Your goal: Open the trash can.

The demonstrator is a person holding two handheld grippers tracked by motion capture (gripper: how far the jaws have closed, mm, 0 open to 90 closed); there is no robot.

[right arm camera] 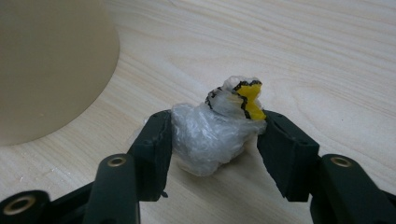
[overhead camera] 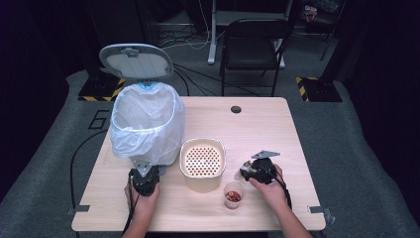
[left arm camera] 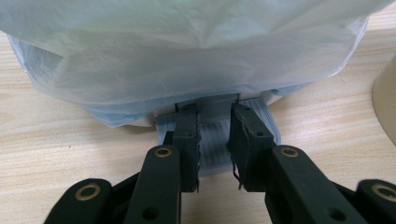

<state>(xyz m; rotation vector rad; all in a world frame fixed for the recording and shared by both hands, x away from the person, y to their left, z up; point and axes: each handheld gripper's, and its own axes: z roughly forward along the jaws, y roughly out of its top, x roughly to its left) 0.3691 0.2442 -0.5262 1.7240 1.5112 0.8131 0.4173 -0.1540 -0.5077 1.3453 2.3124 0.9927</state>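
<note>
right tool point(right arm camera: 212, 140) around crumpled wrapper point(right arm camera: 212, 135), wrapper's underside hidden

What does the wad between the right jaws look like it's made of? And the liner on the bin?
The wad looks like thin clear plastic film, glossy and crumpled into fine creases, with a yellow, black-edged printed scrap at its top; possibly a wrapper. The bin liner seems to be thin translucent whitish plastic: it drapes in soft folds over the rim and lets light through. Neither can be confirmed by sight alone.

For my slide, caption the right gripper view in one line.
Right gripper closing its jaws around a crumpled plastic wrapper on the wooden table, beside a beige container.
</note>
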